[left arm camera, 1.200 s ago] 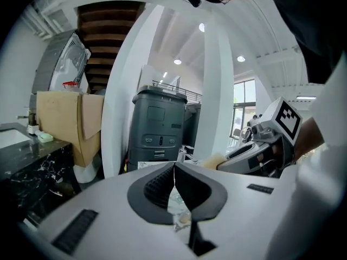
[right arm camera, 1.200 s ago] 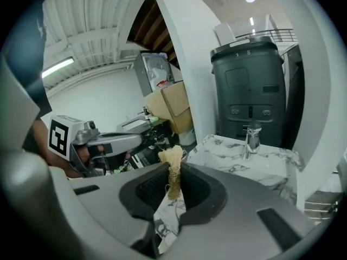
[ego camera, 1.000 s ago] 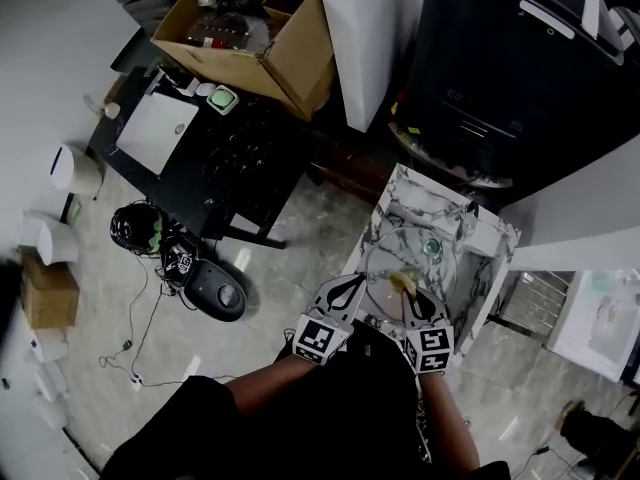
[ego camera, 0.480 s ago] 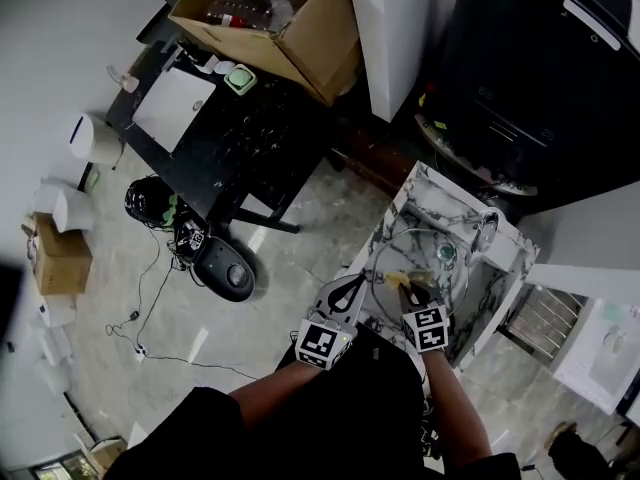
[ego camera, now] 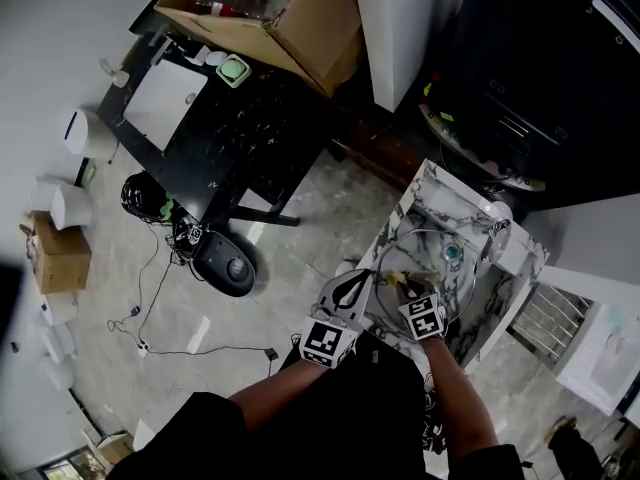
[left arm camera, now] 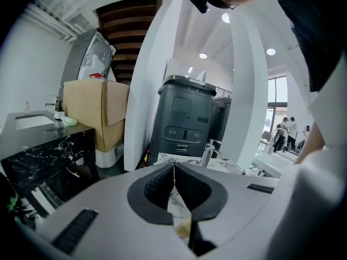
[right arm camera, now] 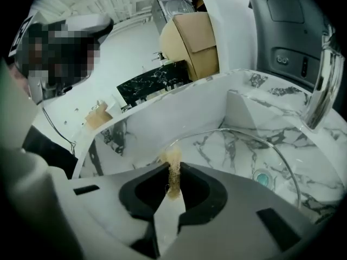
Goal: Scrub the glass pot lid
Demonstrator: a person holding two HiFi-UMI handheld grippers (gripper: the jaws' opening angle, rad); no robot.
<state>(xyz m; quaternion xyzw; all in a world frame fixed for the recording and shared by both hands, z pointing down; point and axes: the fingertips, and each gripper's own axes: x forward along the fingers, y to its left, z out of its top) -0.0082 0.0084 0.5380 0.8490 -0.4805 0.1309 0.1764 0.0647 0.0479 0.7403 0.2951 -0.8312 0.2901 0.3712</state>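
Observation:
The glass pot lid (ego camera: pixel 442 276) lies in the white marble sink (ego camera: pixel 432 190). Its rim shows as a thin arc (right arm camera: pixel 271 150) in the right gripper view. My right gripper (ego camera: pixel 403 286) is over the lid's near part, shut on a tan scrub pad (right arm camera: pixel 173 160) that sticks out past its jaws. My left gripper (ego camera: pixel 368 280) is at the lid's left edge. Its jaws (left arm camera: pixel 174 169) are pressed together, apparently on the clear rim, which hardly shows. A teal round piece (right arm camera: pixel 261 177) shows through the glass.
A chrome tap (ego camera: pixel 492 230) stands at the sink's far right corner. A black marble table (ego camera: pixel 230 138) with a cardboard box (ego camera: pixel 290 18) is at the left. A dark grey machine (ego camera: pixel 540 58) stands behind the sink. Cables and a black device (ego camera: pixel 225 268) lie on the floor.
My right gripper has moved forward and left over the lid with the pad, closer to the left gripper. The left gripper has kept its place at the rim. The head camera shifted.

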